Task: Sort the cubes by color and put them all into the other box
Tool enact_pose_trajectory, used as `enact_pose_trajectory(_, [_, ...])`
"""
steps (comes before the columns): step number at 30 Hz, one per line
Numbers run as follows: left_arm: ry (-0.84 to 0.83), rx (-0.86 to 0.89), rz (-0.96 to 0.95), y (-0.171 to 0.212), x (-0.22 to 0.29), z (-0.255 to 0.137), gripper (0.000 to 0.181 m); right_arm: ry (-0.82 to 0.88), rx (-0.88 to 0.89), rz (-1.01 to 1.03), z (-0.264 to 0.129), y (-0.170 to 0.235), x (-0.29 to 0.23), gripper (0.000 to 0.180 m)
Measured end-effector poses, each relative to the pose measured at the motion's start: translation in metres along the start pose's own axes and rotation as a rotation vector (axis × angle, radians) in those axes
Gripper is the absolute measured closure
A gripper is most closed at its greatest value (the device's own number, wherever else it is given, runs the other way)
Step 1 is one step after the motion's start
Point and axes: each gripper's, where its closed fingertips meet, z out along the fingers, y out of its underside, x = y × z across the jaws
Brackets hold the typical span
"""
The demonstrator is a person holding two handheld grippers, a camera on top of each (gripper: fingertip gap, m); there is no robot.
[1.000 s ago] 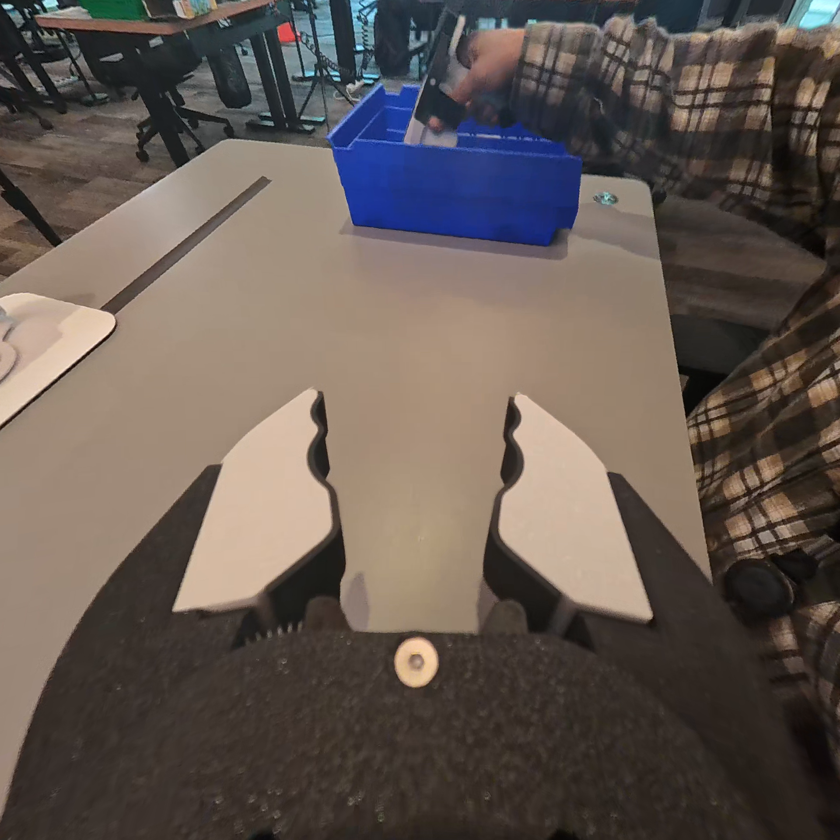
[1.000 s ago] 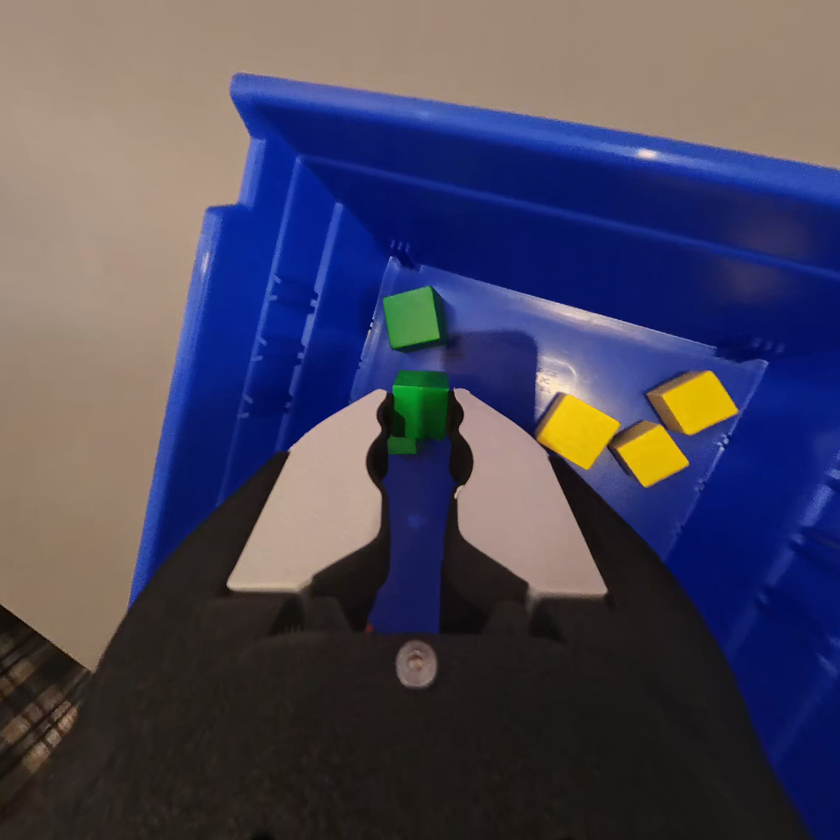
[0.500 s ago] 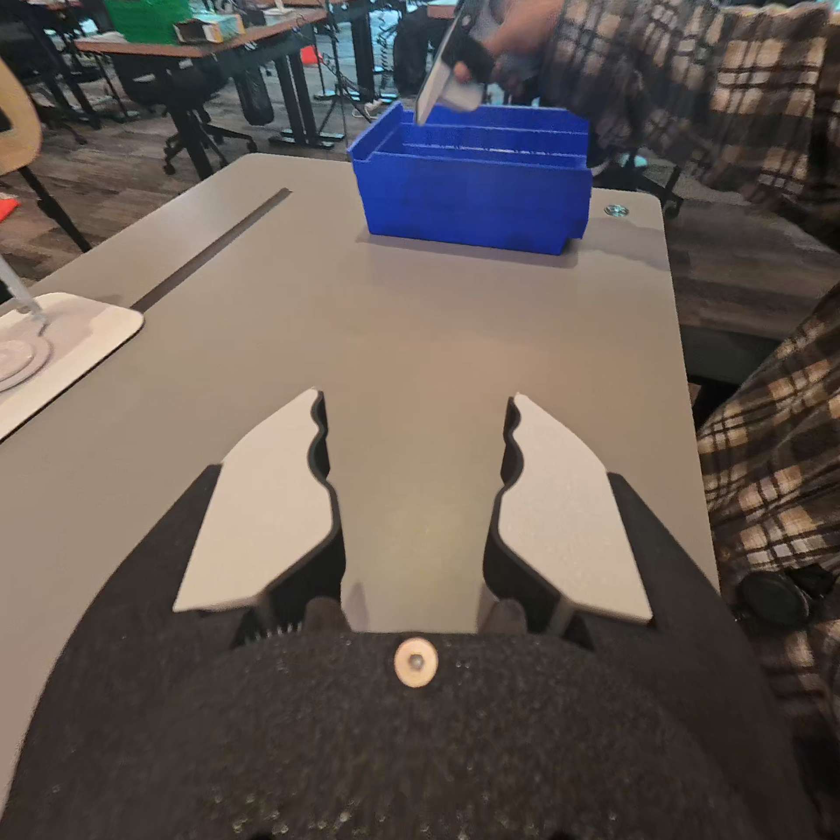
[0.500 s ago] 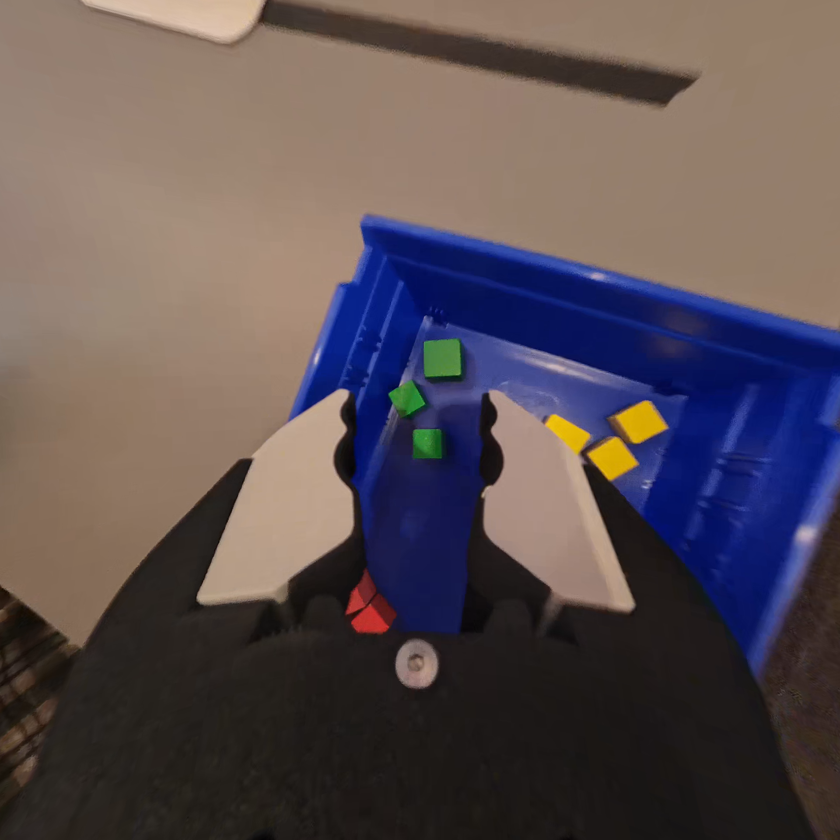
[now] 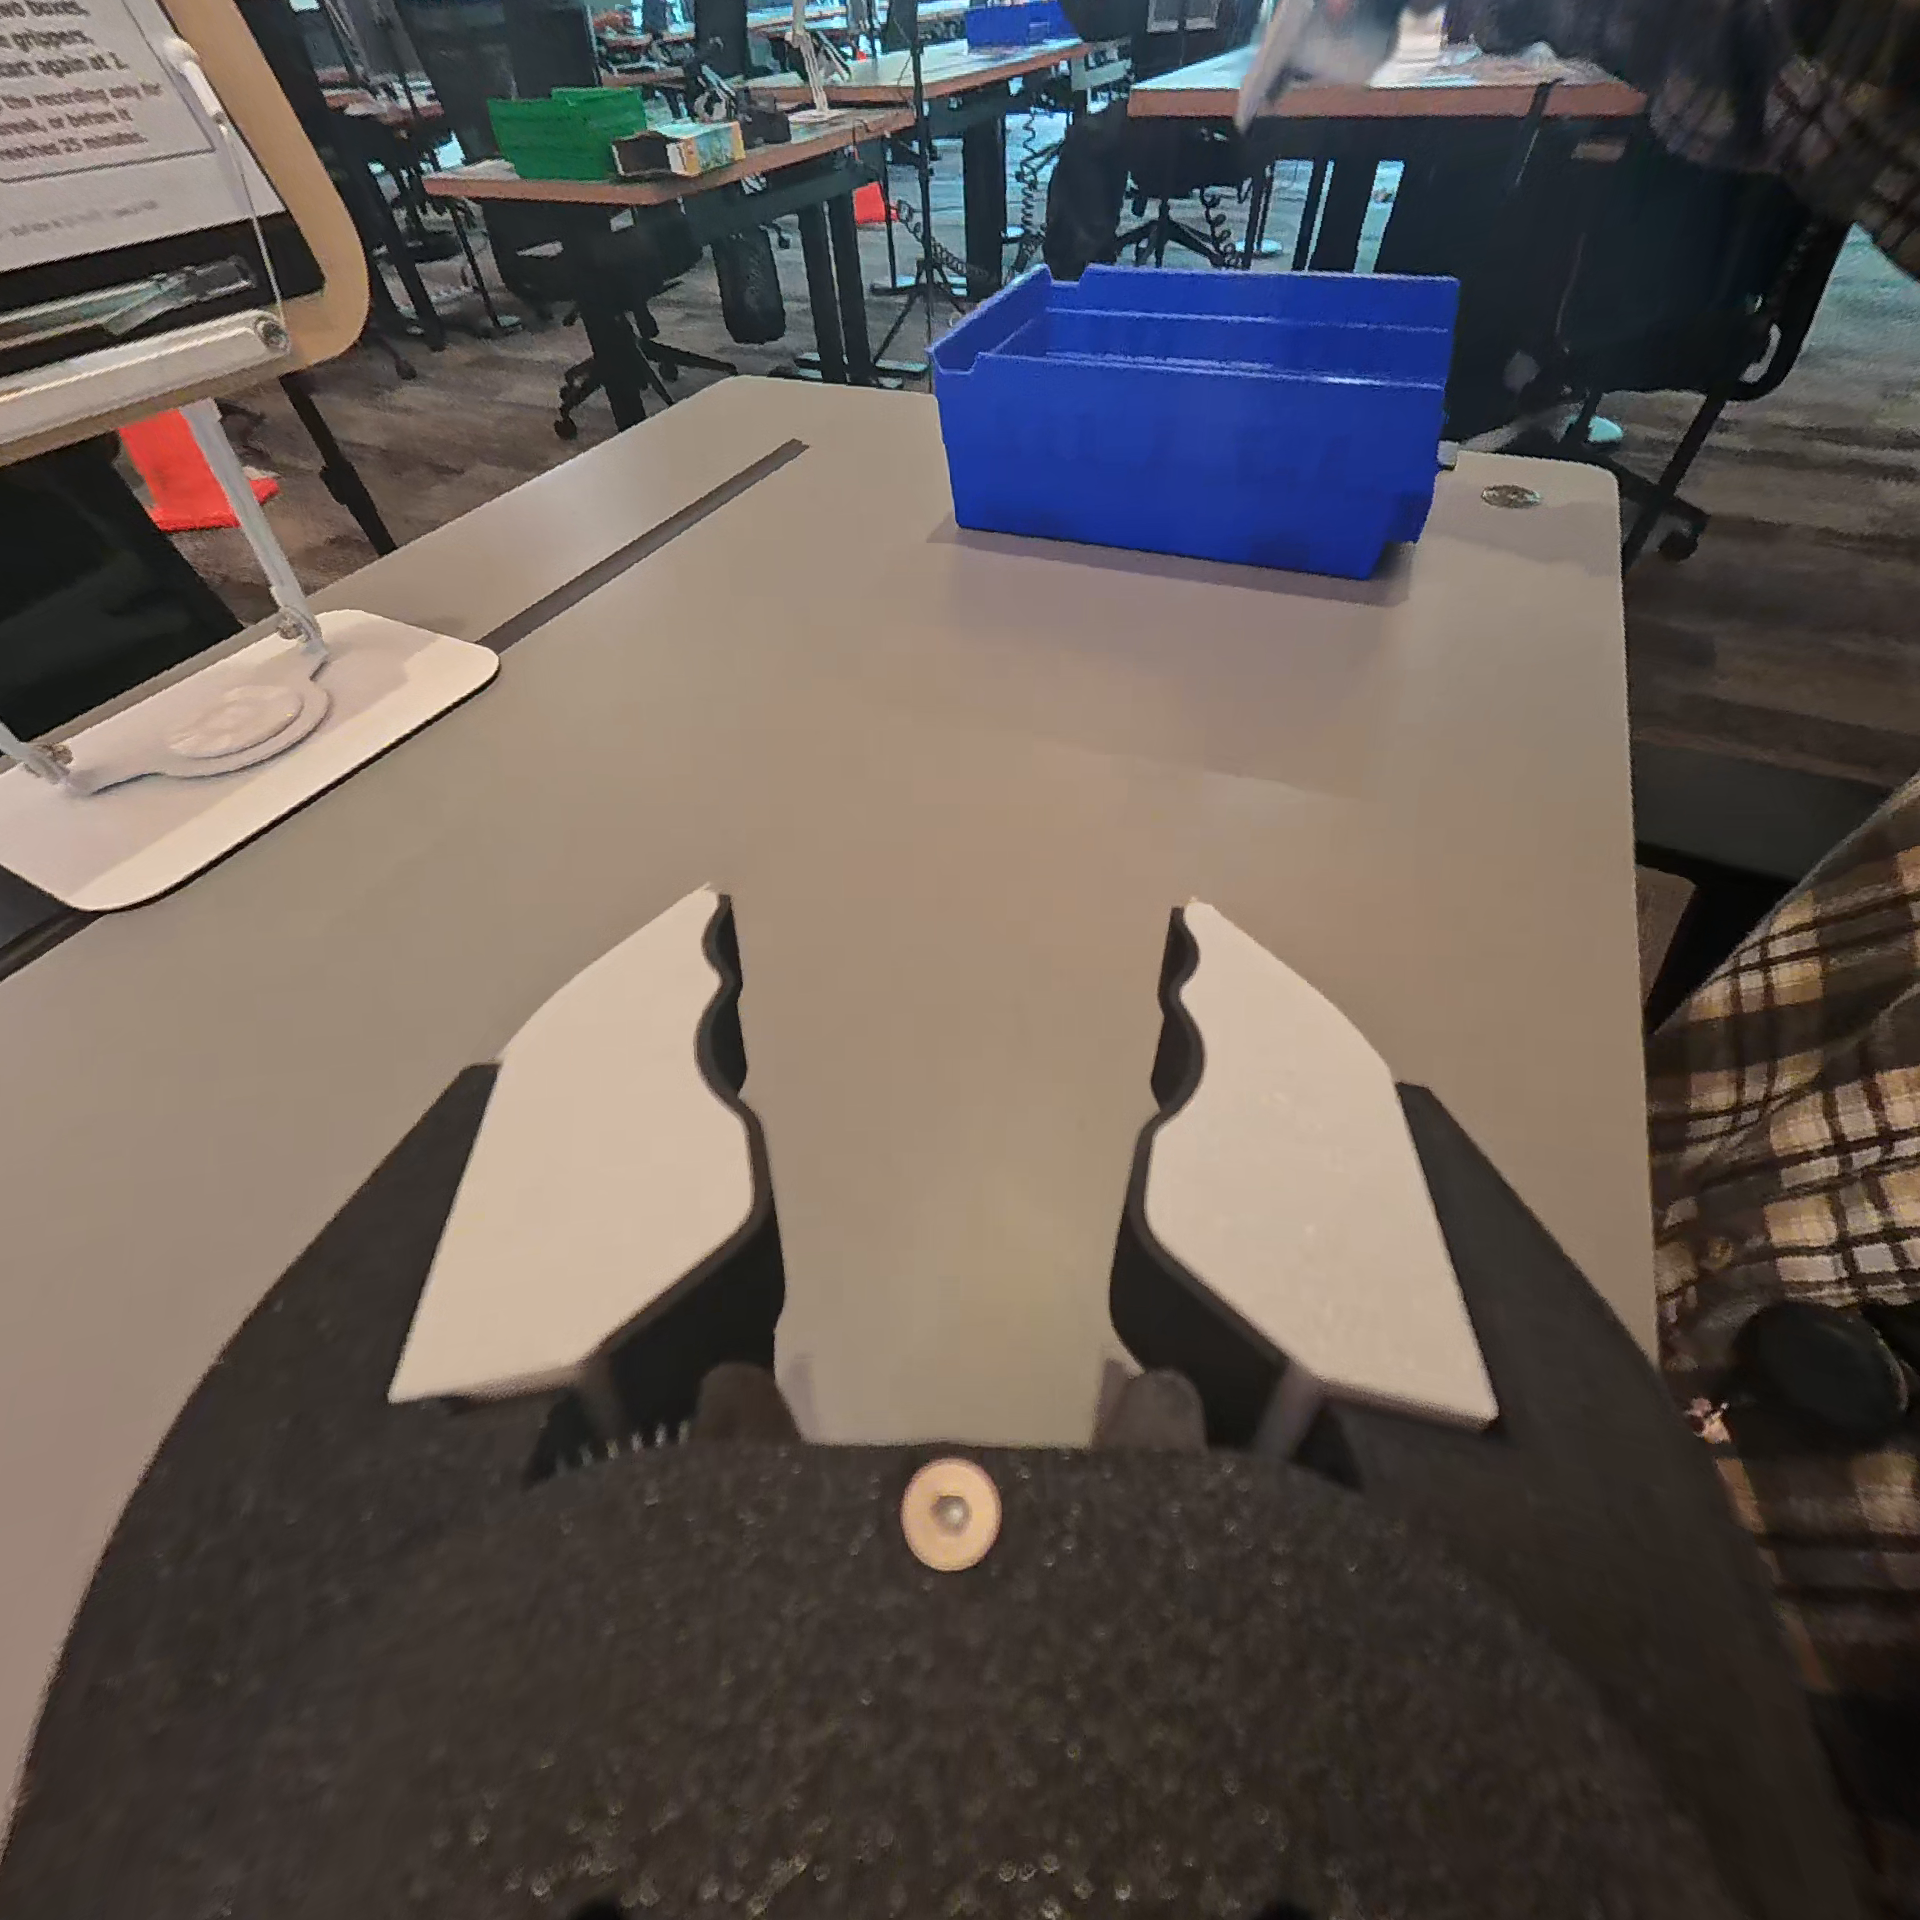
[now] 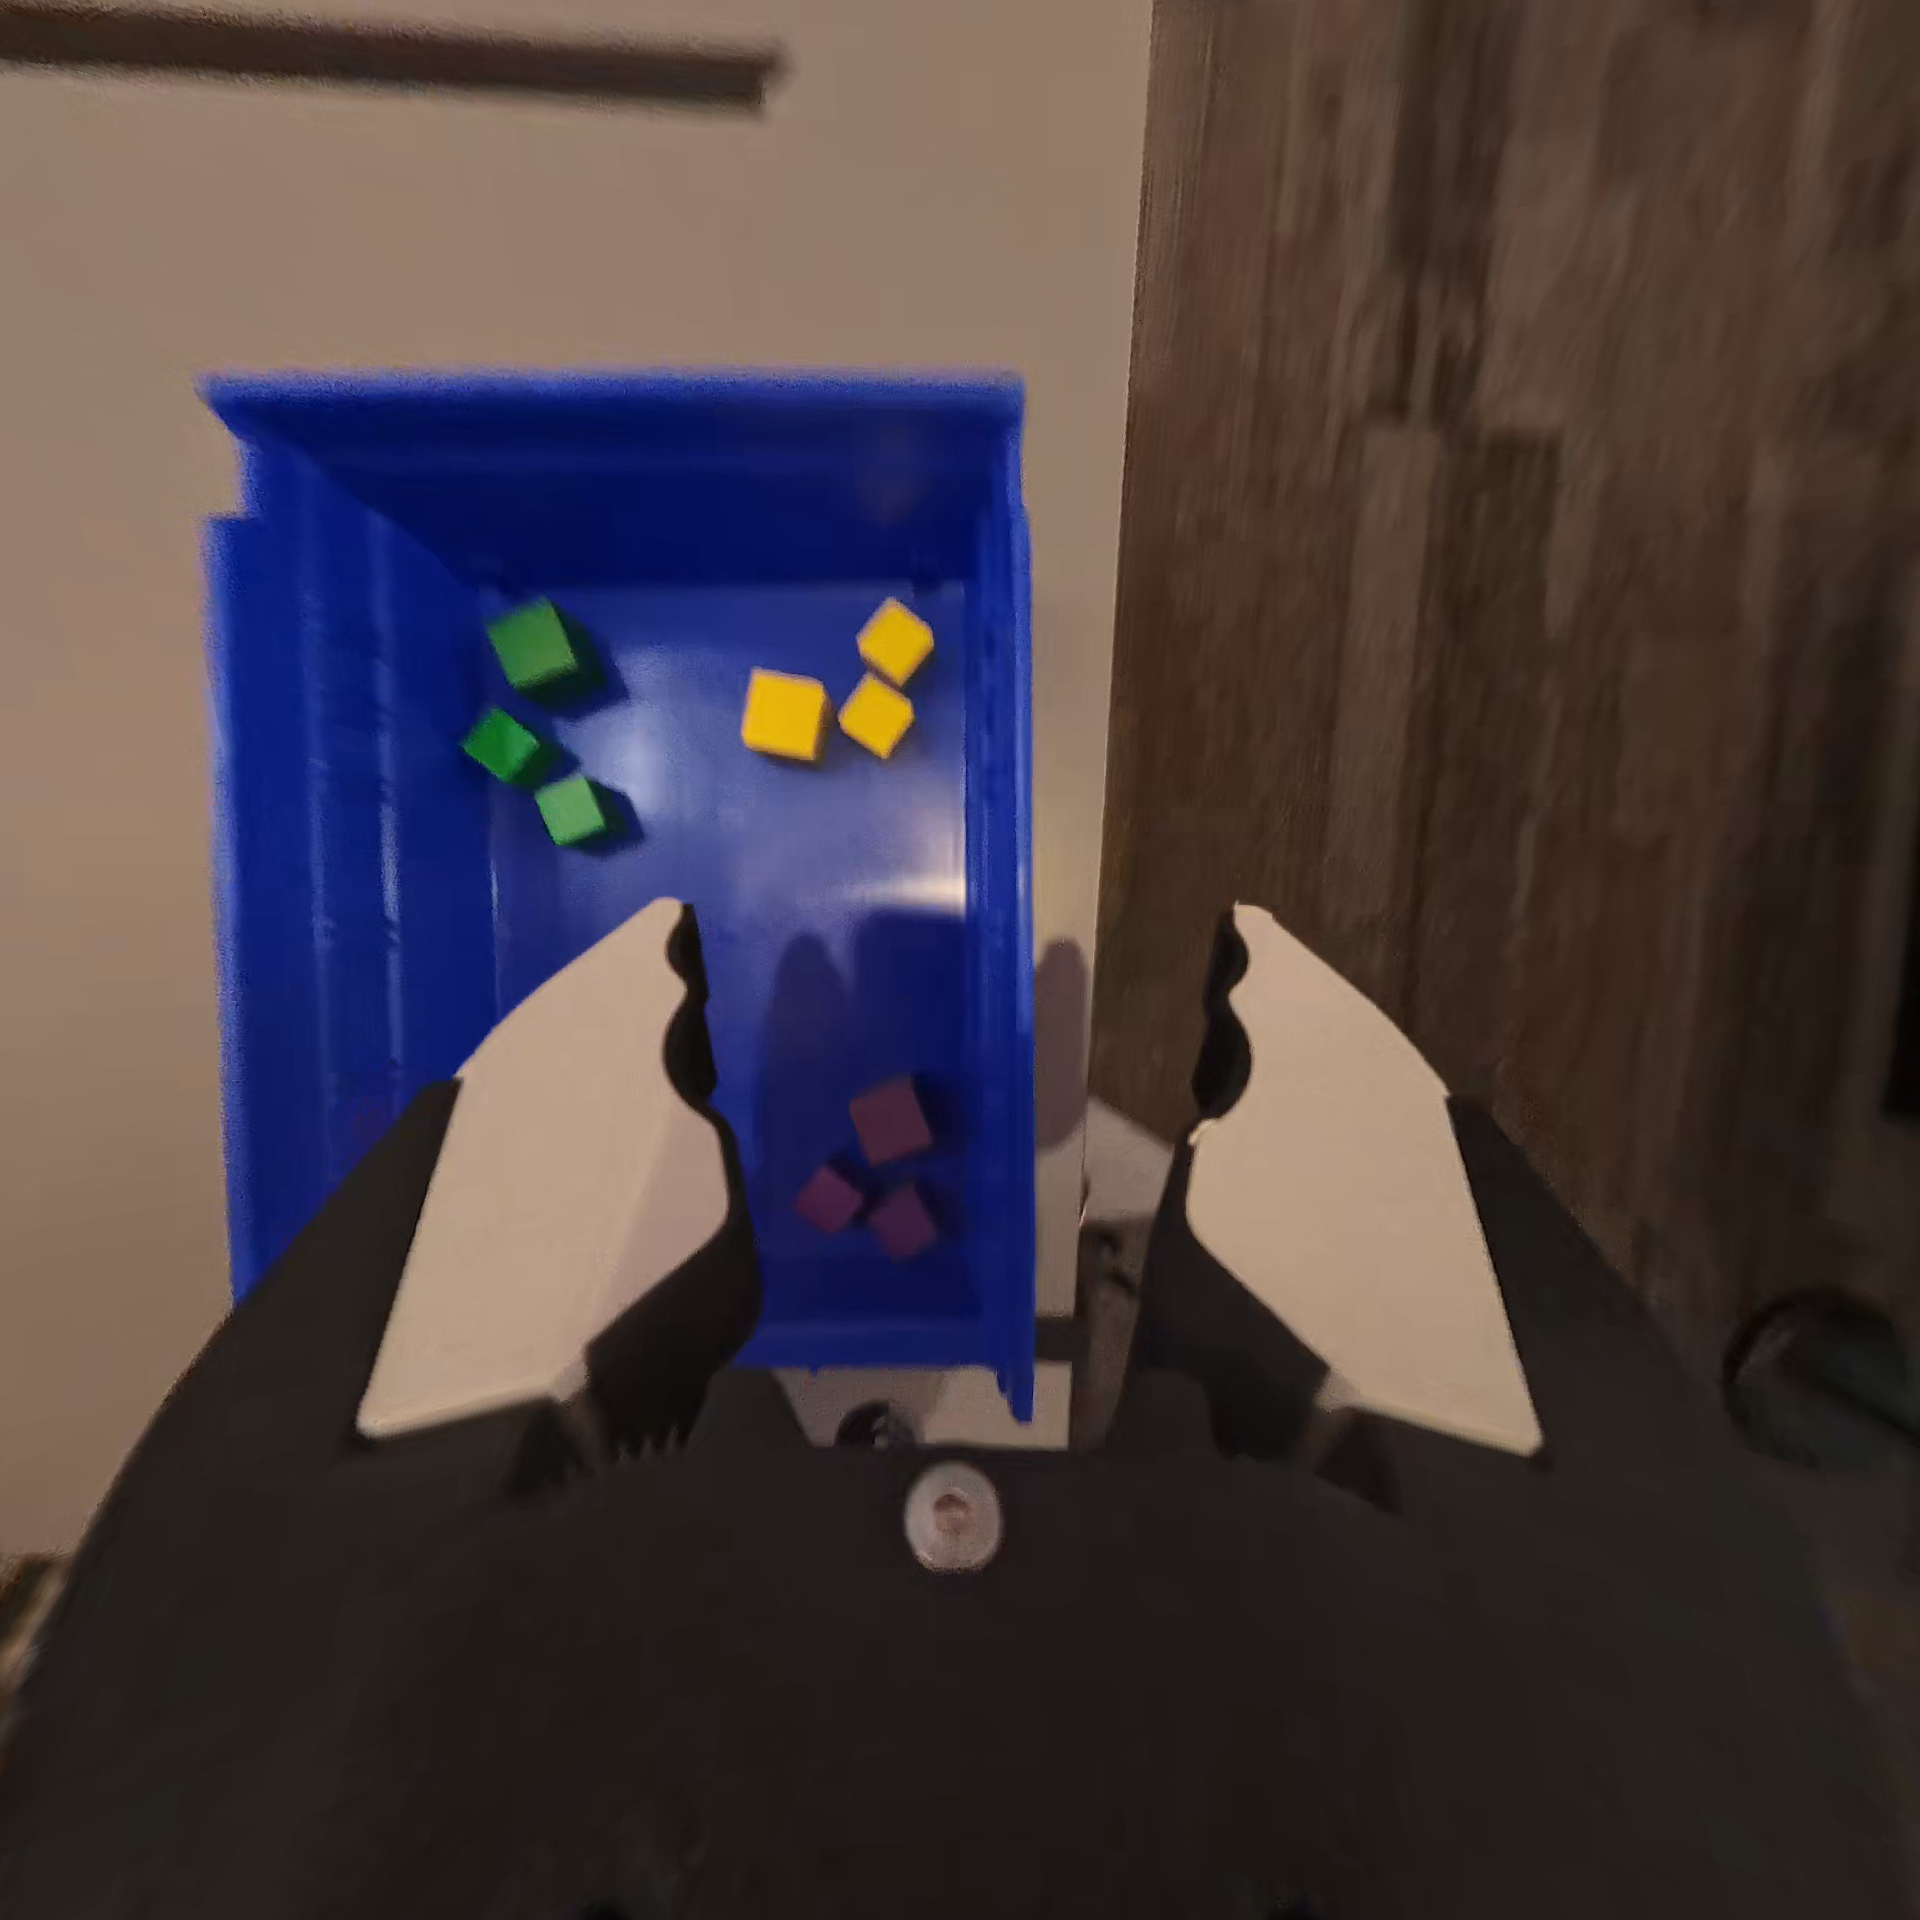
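Hovering low over the grey table [image 5: 935, 727], the left gripper [image 5: 951, 997] fills the lower half of the left wrist view with its fingers spread wide and nothing between them; only bare tabletop shows in the gap. It looks parked, out of the way while the other hand works. In the upper middle of this frame stands the blue box [image 5: 1195, 457], near the table's far edge, its contents hidden behind its near wall. At the left edge is a white stand base [image 5: 249, 748], and a plaid sleeve [image 5: 1787, 1122] enters from the right. Something pale and blurred at the top right may be the other gripper, but I cannot tell.

Turning to the right wrist view, the right gripper [image 6: 956, 997] looks straight down from above the box, fingers spread apart and holding nothing. The blue box [image 6: 623, 426] sits in the left centre of the frame. Inside, the cubes lie in clusters by colour: three green cubes [image 6: 535, 727] at upper left, three yellow cubes [image 6: 831, 686] at upper right, three purple cubes [image 6: 878, 1169] at lower right, each group well apart from the others, which fits the sorting. The lower left corner of the floor is hidden behind the gripper's finger, so any cubes there cannot be seen. I judge the sorting nearly or fully done.
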Motion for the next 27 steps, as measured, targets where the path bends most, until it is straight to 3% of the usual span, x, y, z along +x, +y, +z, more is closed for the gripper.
enact_pose_trajectory(9, [-0.067, 0.074, -0.052, 0.004, 0.002, -0.033, 0.105, -0.010, -0.381, 0.122, 0.068, 0.072, 0.017, 0.107])
enact_pose_trajectory(12, [-0.087, 0.092, -0.062, 0.006, 0.002, -0.043, 0.105, -0.012, -0.439, 0.145, 0.081, 0.080, 0.014, 0.130])
enact_pose_trajectory(15, [-0.103, 0.114, -0.075, 0.008, 0.002, -0.051, 0.106, -0.043, -0.490, 0.171, 0.091, 0.087, 0.006, 0.170])
enact_pose_trajectory(22, [-0.120, 0.153, -0.092, 0.010, 0.002, -0.065, 0.109, -0.021, -0.479, 0.165, 0.095, 0.084, -0.001, 0.174])
enact_pose_trajectory(27, [-0.127, 0.177, -0.106, 0.009, 0.003, -0.070, 0.112, -0.052, -0.461, 0.117, 0.099, 0.077, -0.034, 0.174])
